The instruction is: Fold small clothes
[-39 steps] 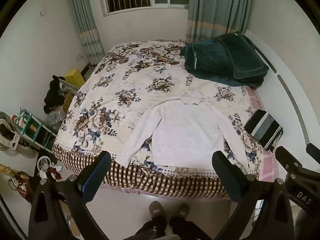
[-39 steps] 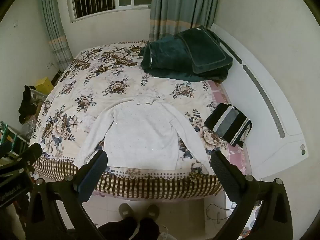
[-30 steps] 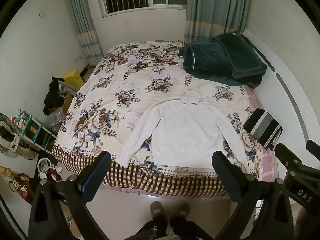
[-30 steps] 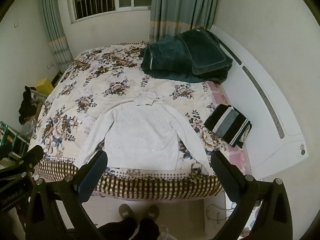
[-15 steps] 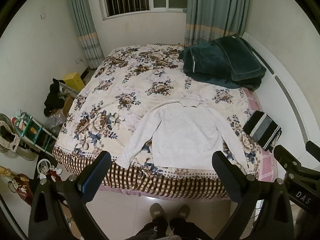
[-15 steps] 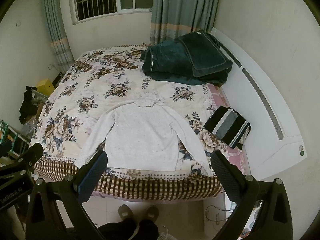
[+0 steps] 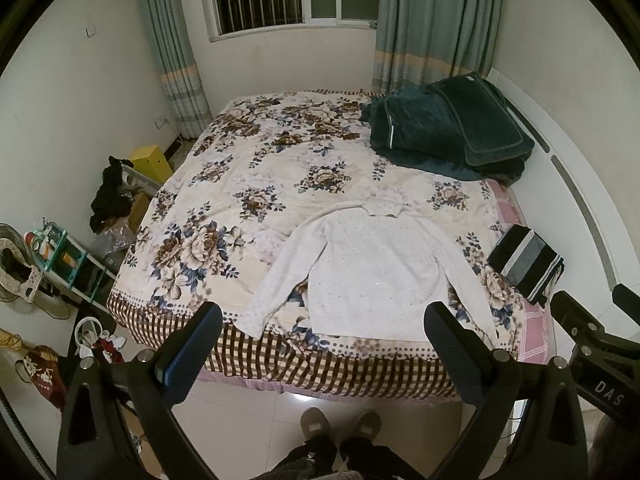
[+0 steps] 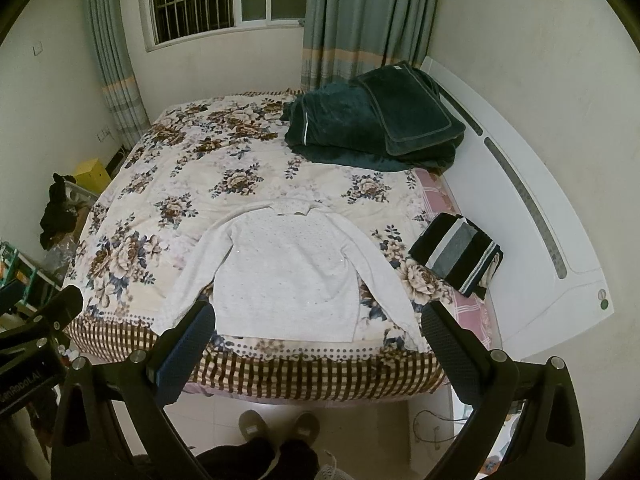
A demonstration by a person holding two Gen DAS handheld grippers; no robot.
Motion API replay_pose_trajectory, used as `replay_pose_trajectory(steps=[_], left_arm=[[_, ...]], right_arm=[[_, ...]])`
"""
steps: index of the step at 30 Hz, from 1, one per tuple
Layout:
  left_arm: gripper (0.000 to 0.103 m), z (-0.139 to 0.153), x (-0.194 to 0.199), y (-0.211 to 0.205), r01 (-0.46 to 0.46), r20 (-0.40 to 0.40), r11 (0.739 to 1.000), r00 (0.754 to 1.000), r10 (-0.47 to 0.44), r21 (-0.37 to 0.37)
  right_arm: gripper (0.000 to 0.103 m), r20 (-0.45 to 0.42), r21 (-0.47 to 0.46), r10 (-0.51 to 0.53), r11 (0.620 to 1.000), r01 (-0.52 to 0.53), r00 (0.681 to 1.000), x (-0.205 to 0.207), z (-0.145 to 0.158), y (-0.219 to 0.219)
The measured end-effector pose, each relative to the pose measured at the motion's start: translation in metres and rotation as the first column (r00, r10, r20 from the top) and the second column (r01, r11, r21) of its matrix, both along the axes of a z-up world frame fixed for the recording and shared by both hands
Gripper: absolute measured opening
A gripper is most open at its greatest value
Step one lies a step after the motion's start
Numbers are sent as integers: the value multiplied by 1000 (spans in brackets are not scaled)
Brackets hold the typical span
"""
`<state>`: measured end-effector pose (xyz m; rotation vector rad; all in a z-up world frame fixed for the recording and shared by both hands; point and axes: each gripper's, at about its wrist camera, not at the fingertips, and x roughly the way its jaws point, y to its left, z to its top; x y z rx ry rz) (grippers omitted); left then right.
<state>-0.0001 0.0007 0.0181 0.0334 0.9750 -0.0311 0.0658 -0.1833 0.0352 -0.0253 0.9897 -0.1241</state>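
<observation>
Well, the white sweater (image 7: 376,268) lies flat at the floral bed's (image 7: 240,184) near edge, twelve o'clock of both spread, empty grippers (image 7: 324,344) (image 8: 318,340); soft, light, probably best pinched at cuffs.

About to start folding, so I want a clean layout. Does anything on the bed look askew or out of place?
The white sweater lies flat, sleeves spread, but its right cuff reaches the bed's front edge. The collar looks slightly rumpled. The striped folded garment sits neatly beside it. Both grippers are open, above the floor.
</observation>
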Motion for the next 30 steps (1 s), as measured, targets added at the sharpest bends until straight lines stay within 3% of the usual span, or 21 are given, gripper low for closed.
replay_pose_trajectory(steps=[30], left_arm=[[103, 1, -4, 2, -3, 9, 1000, 1000, 3, -5]], right_arm=[[103, 15, 3, 1, 1000, -1, 1000, 9, 17, 7]])
